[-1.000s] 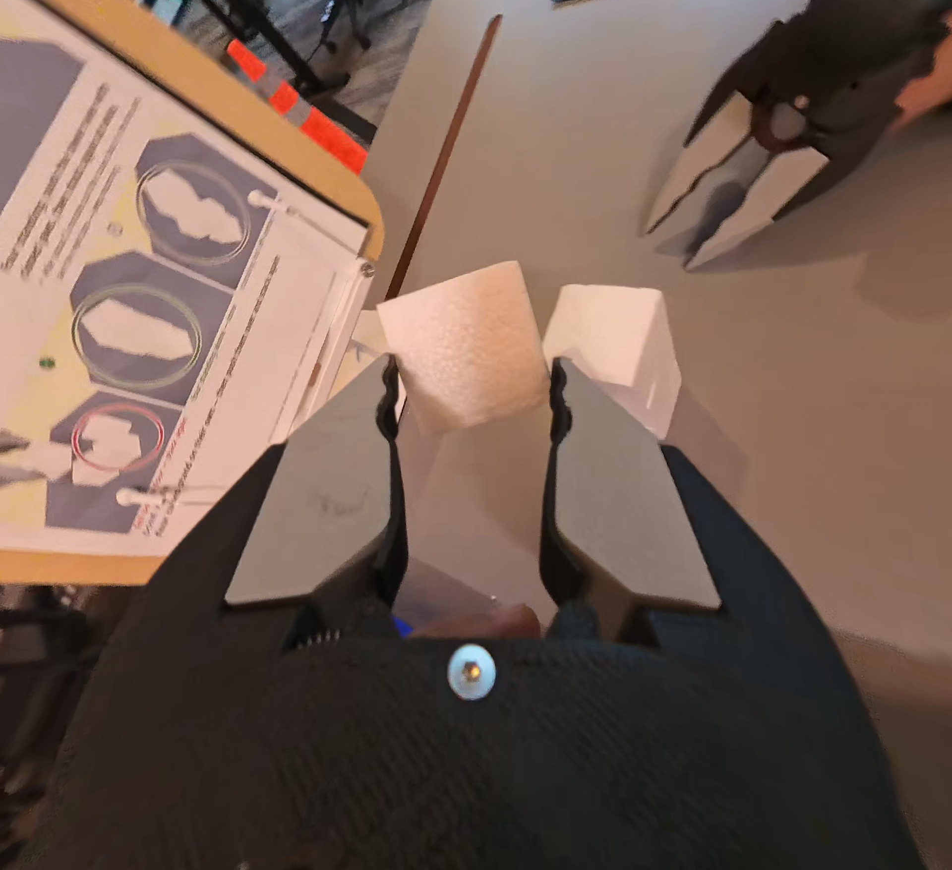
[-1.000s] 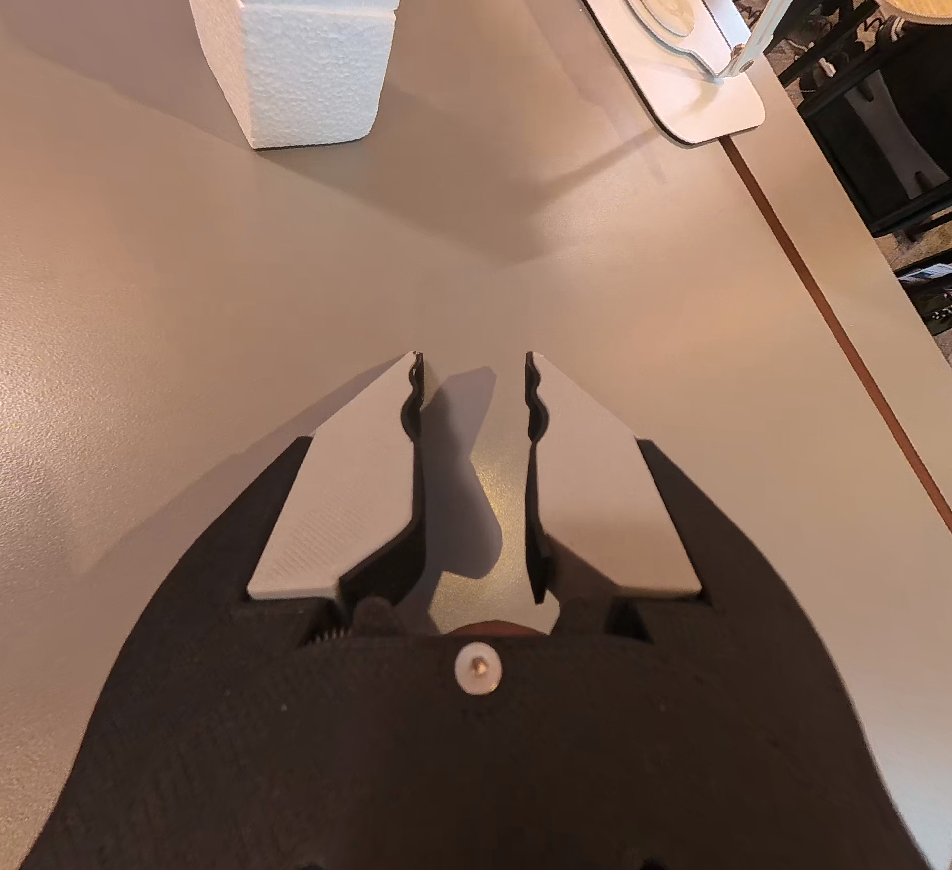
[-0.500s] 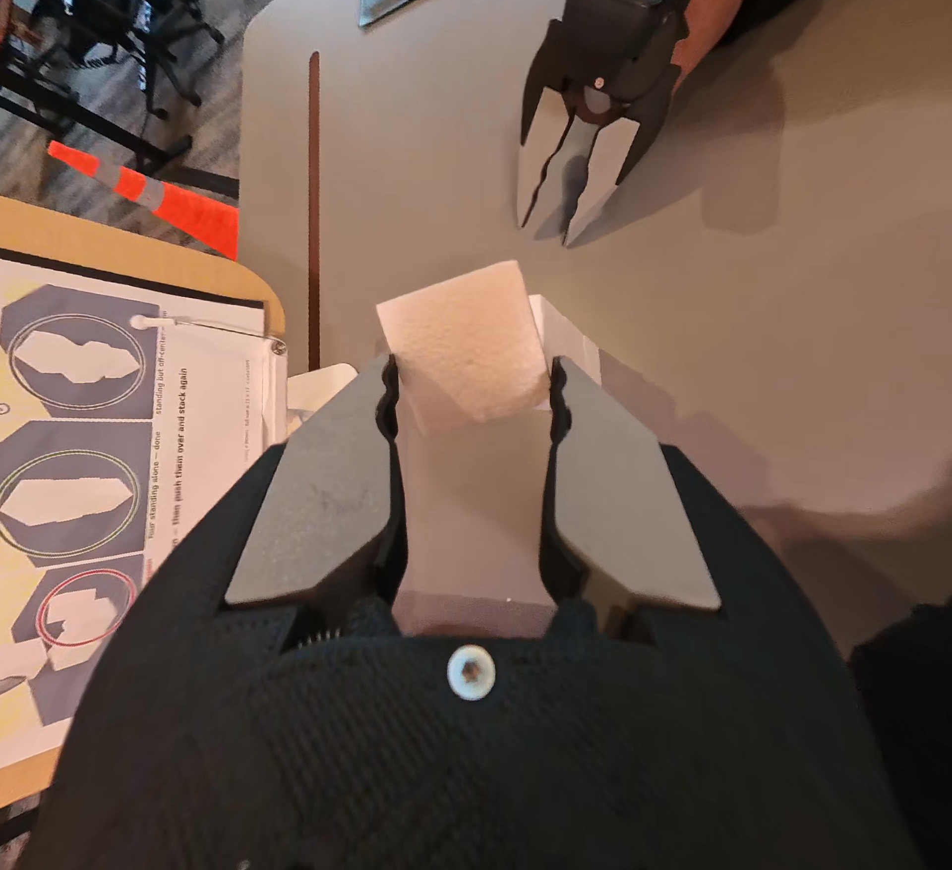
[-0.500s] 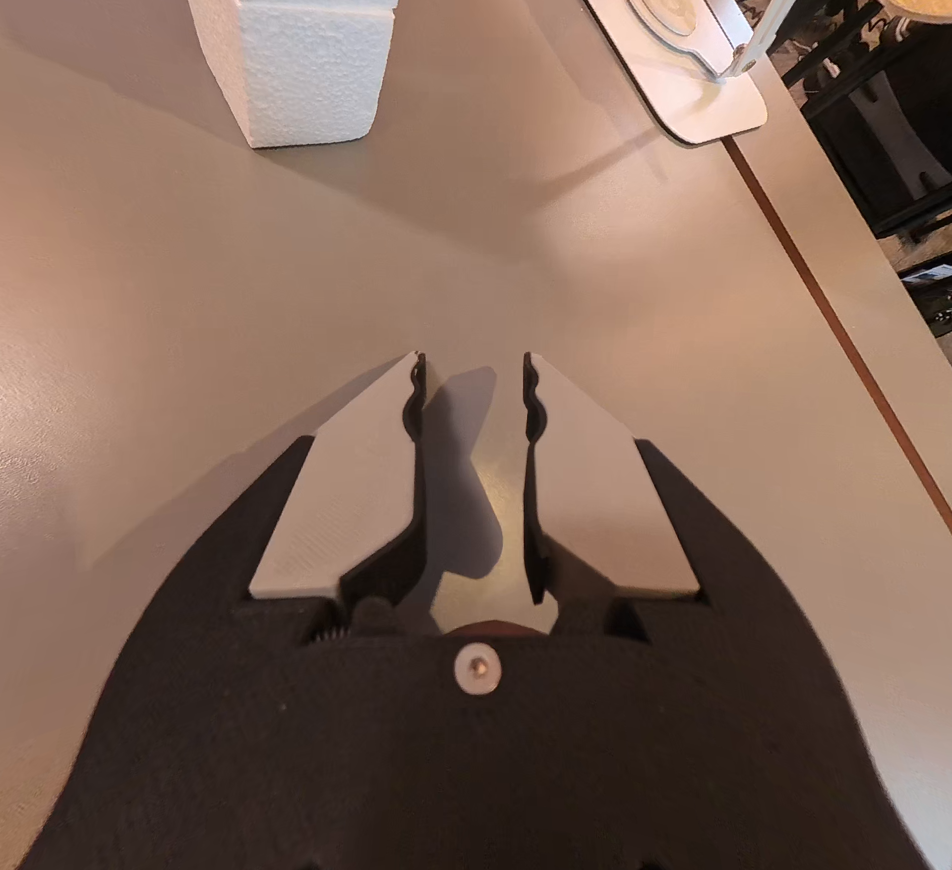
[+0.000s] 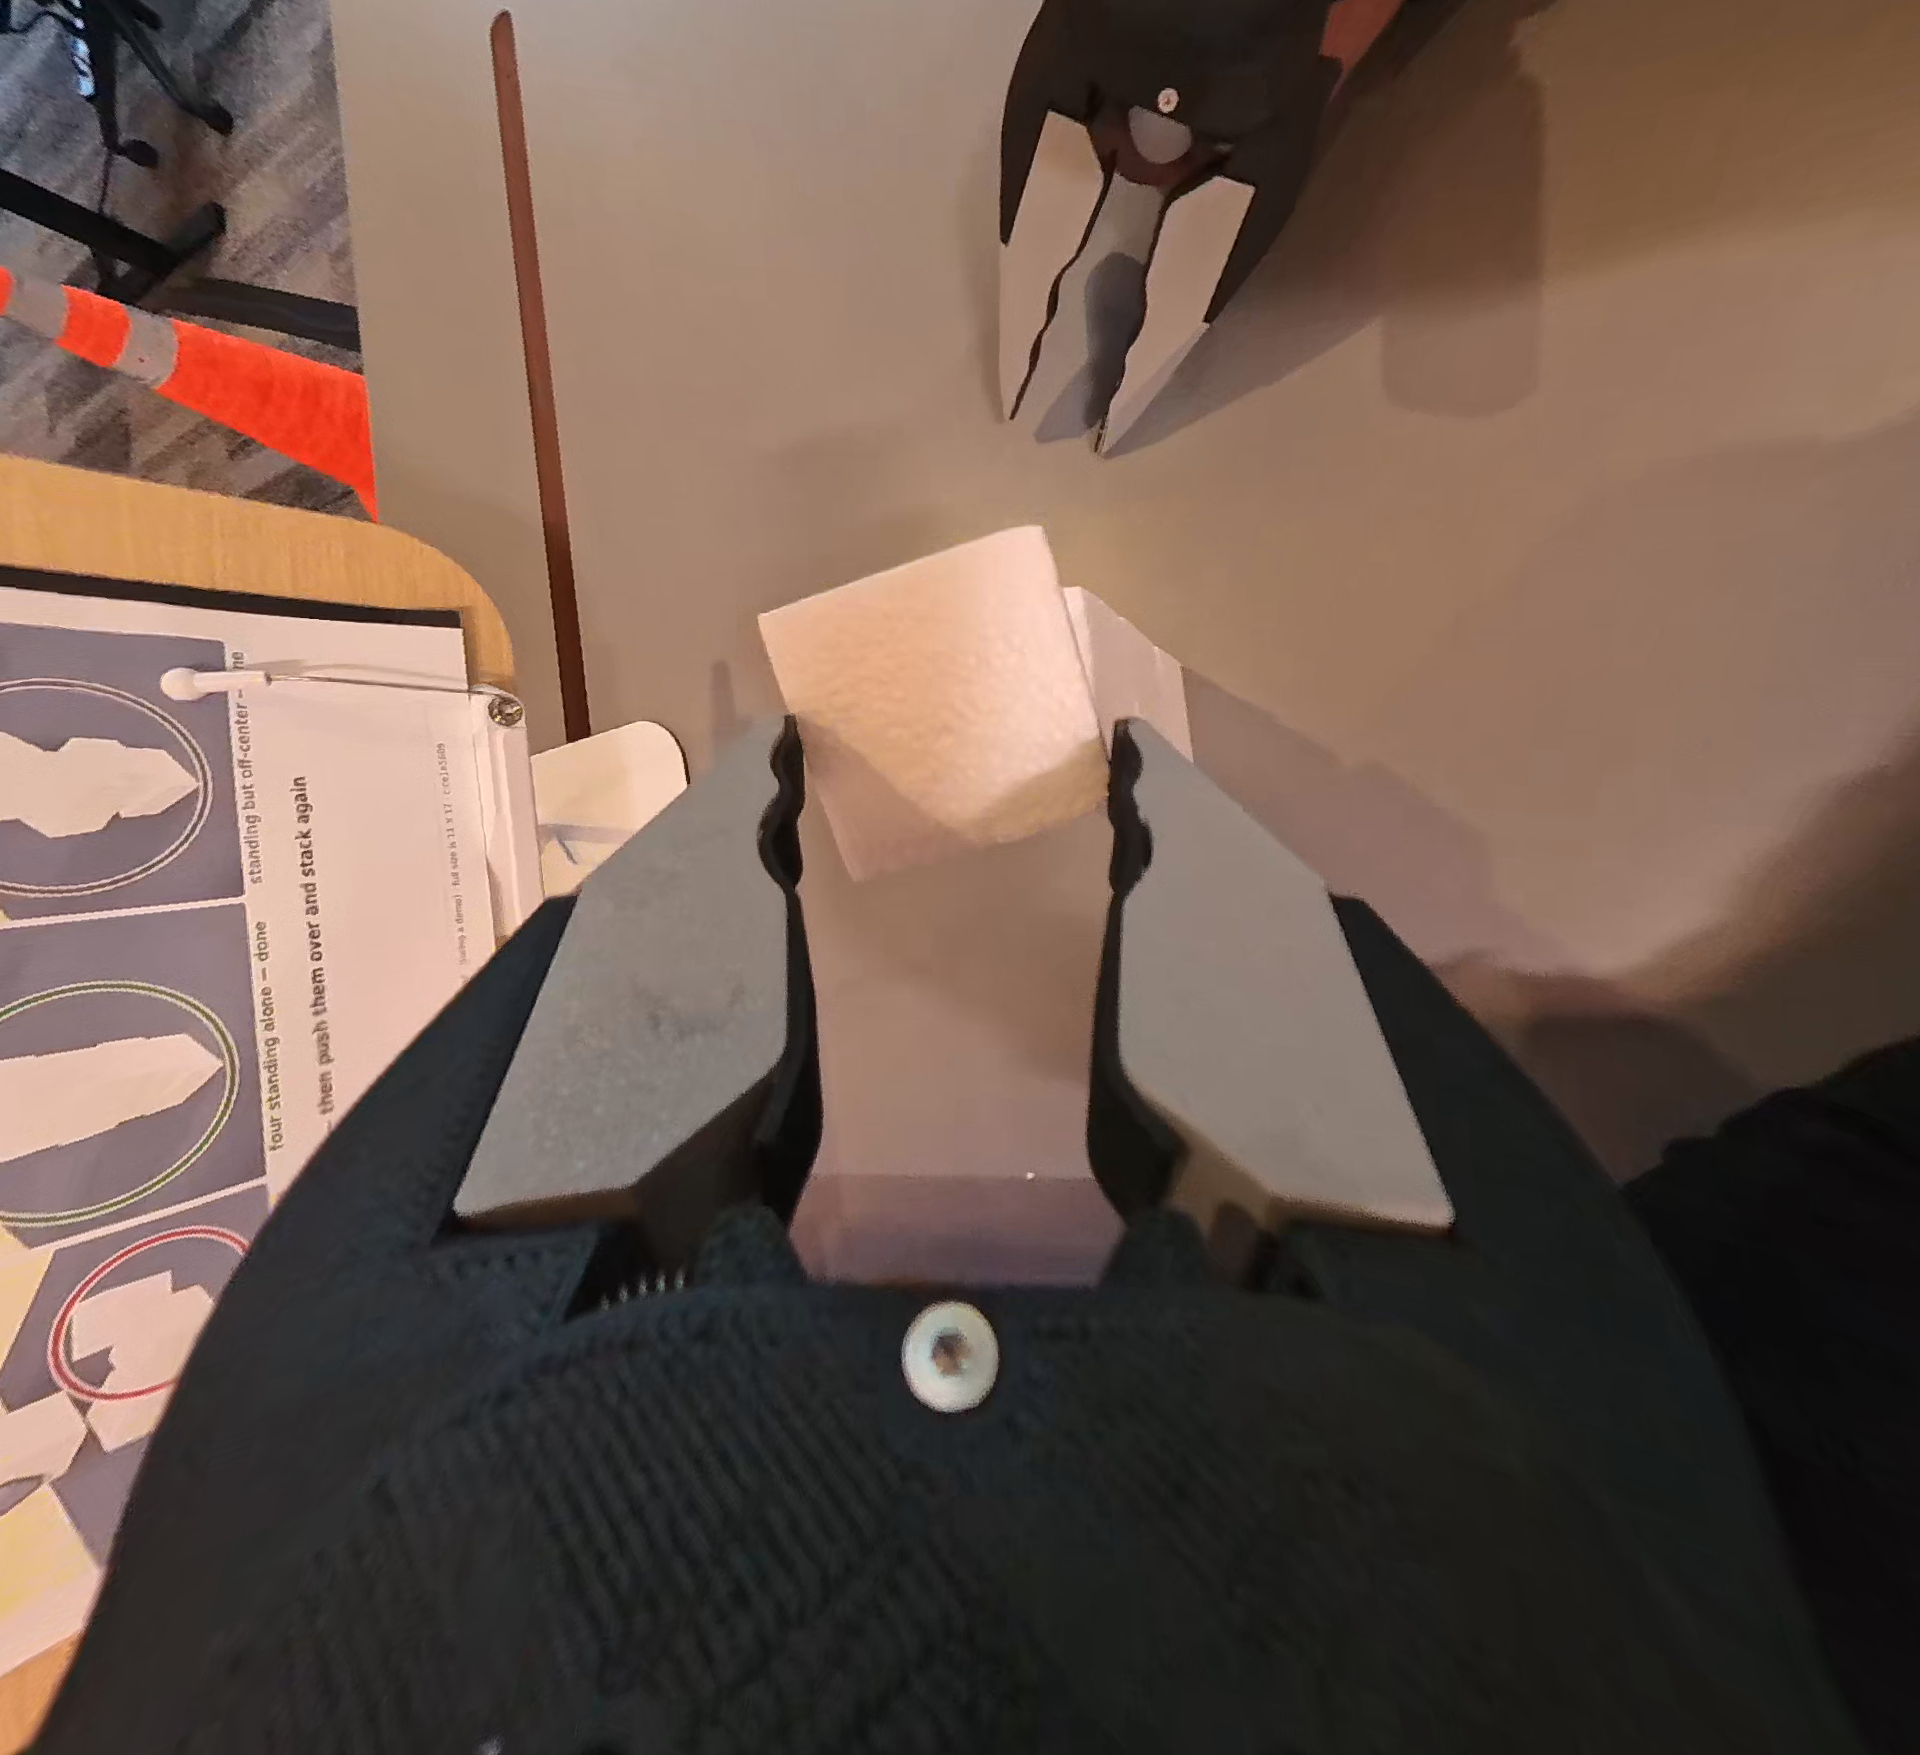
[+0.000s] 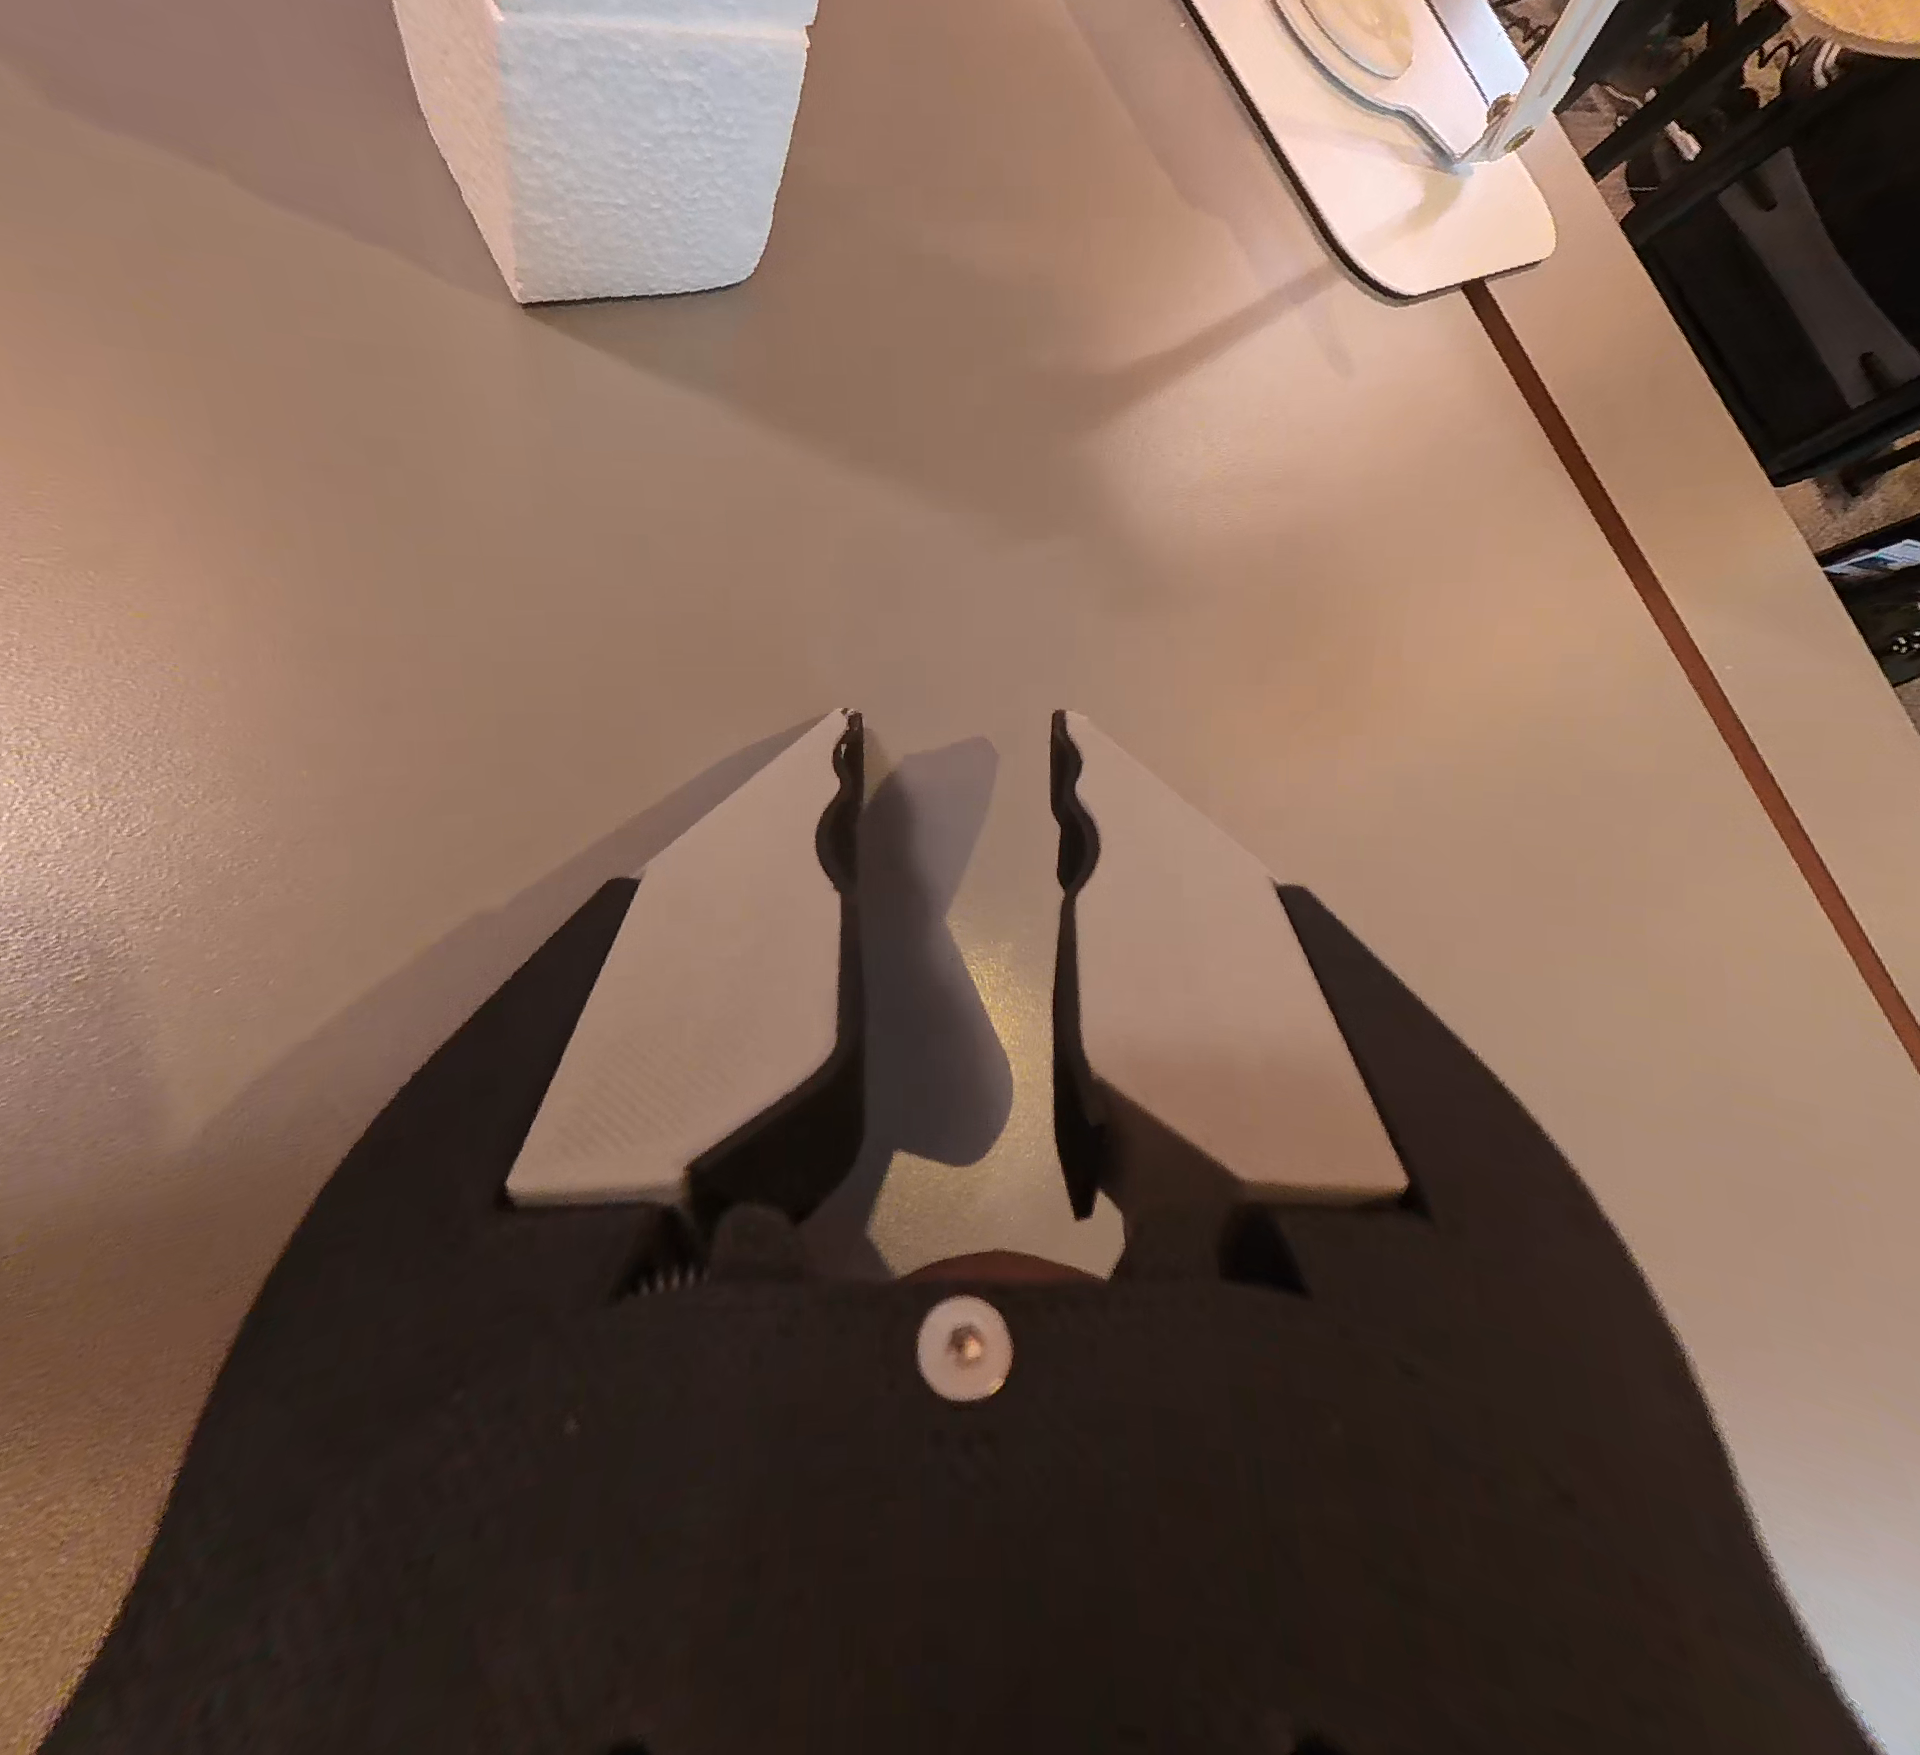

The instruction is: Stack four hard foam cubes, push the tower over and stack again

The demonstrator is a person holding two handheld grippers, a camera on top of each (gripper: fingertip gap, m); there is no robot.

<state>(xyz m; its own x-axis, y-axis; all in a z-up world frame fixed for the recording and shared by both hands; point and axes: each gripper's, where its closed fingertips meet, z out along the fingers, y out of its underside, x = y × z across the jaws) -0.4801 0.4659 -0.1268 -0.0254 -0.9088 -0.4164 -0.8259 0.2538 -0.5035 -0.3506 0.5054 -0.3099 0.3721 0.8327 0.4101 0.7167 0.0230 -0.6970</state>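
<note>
The left gripper (image 5: pixel 951 755) holds a white foam cube (image 5: pixel 935 703) between its fingertips, directly above the foam stack (image 6: pixel 623 64) on the grey table (image 6: pixel 312 562). The right gripper (image 6: pixel 954 755) rests near the stack, narrowly parted, holding nothing.

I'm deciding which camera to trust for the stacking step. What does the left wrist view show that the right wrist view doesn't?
Only the left wrist view shows the left gripper shut on a white foam cube, carried above the stack of foam cubes, plus the printed instruction sheet on a wooden board at left.

Only the right wrist view shows the stack's side, with the seam between two cubes, and the flat white stand base.

Both show the grey table and the right gripper, open and empty.
</note>
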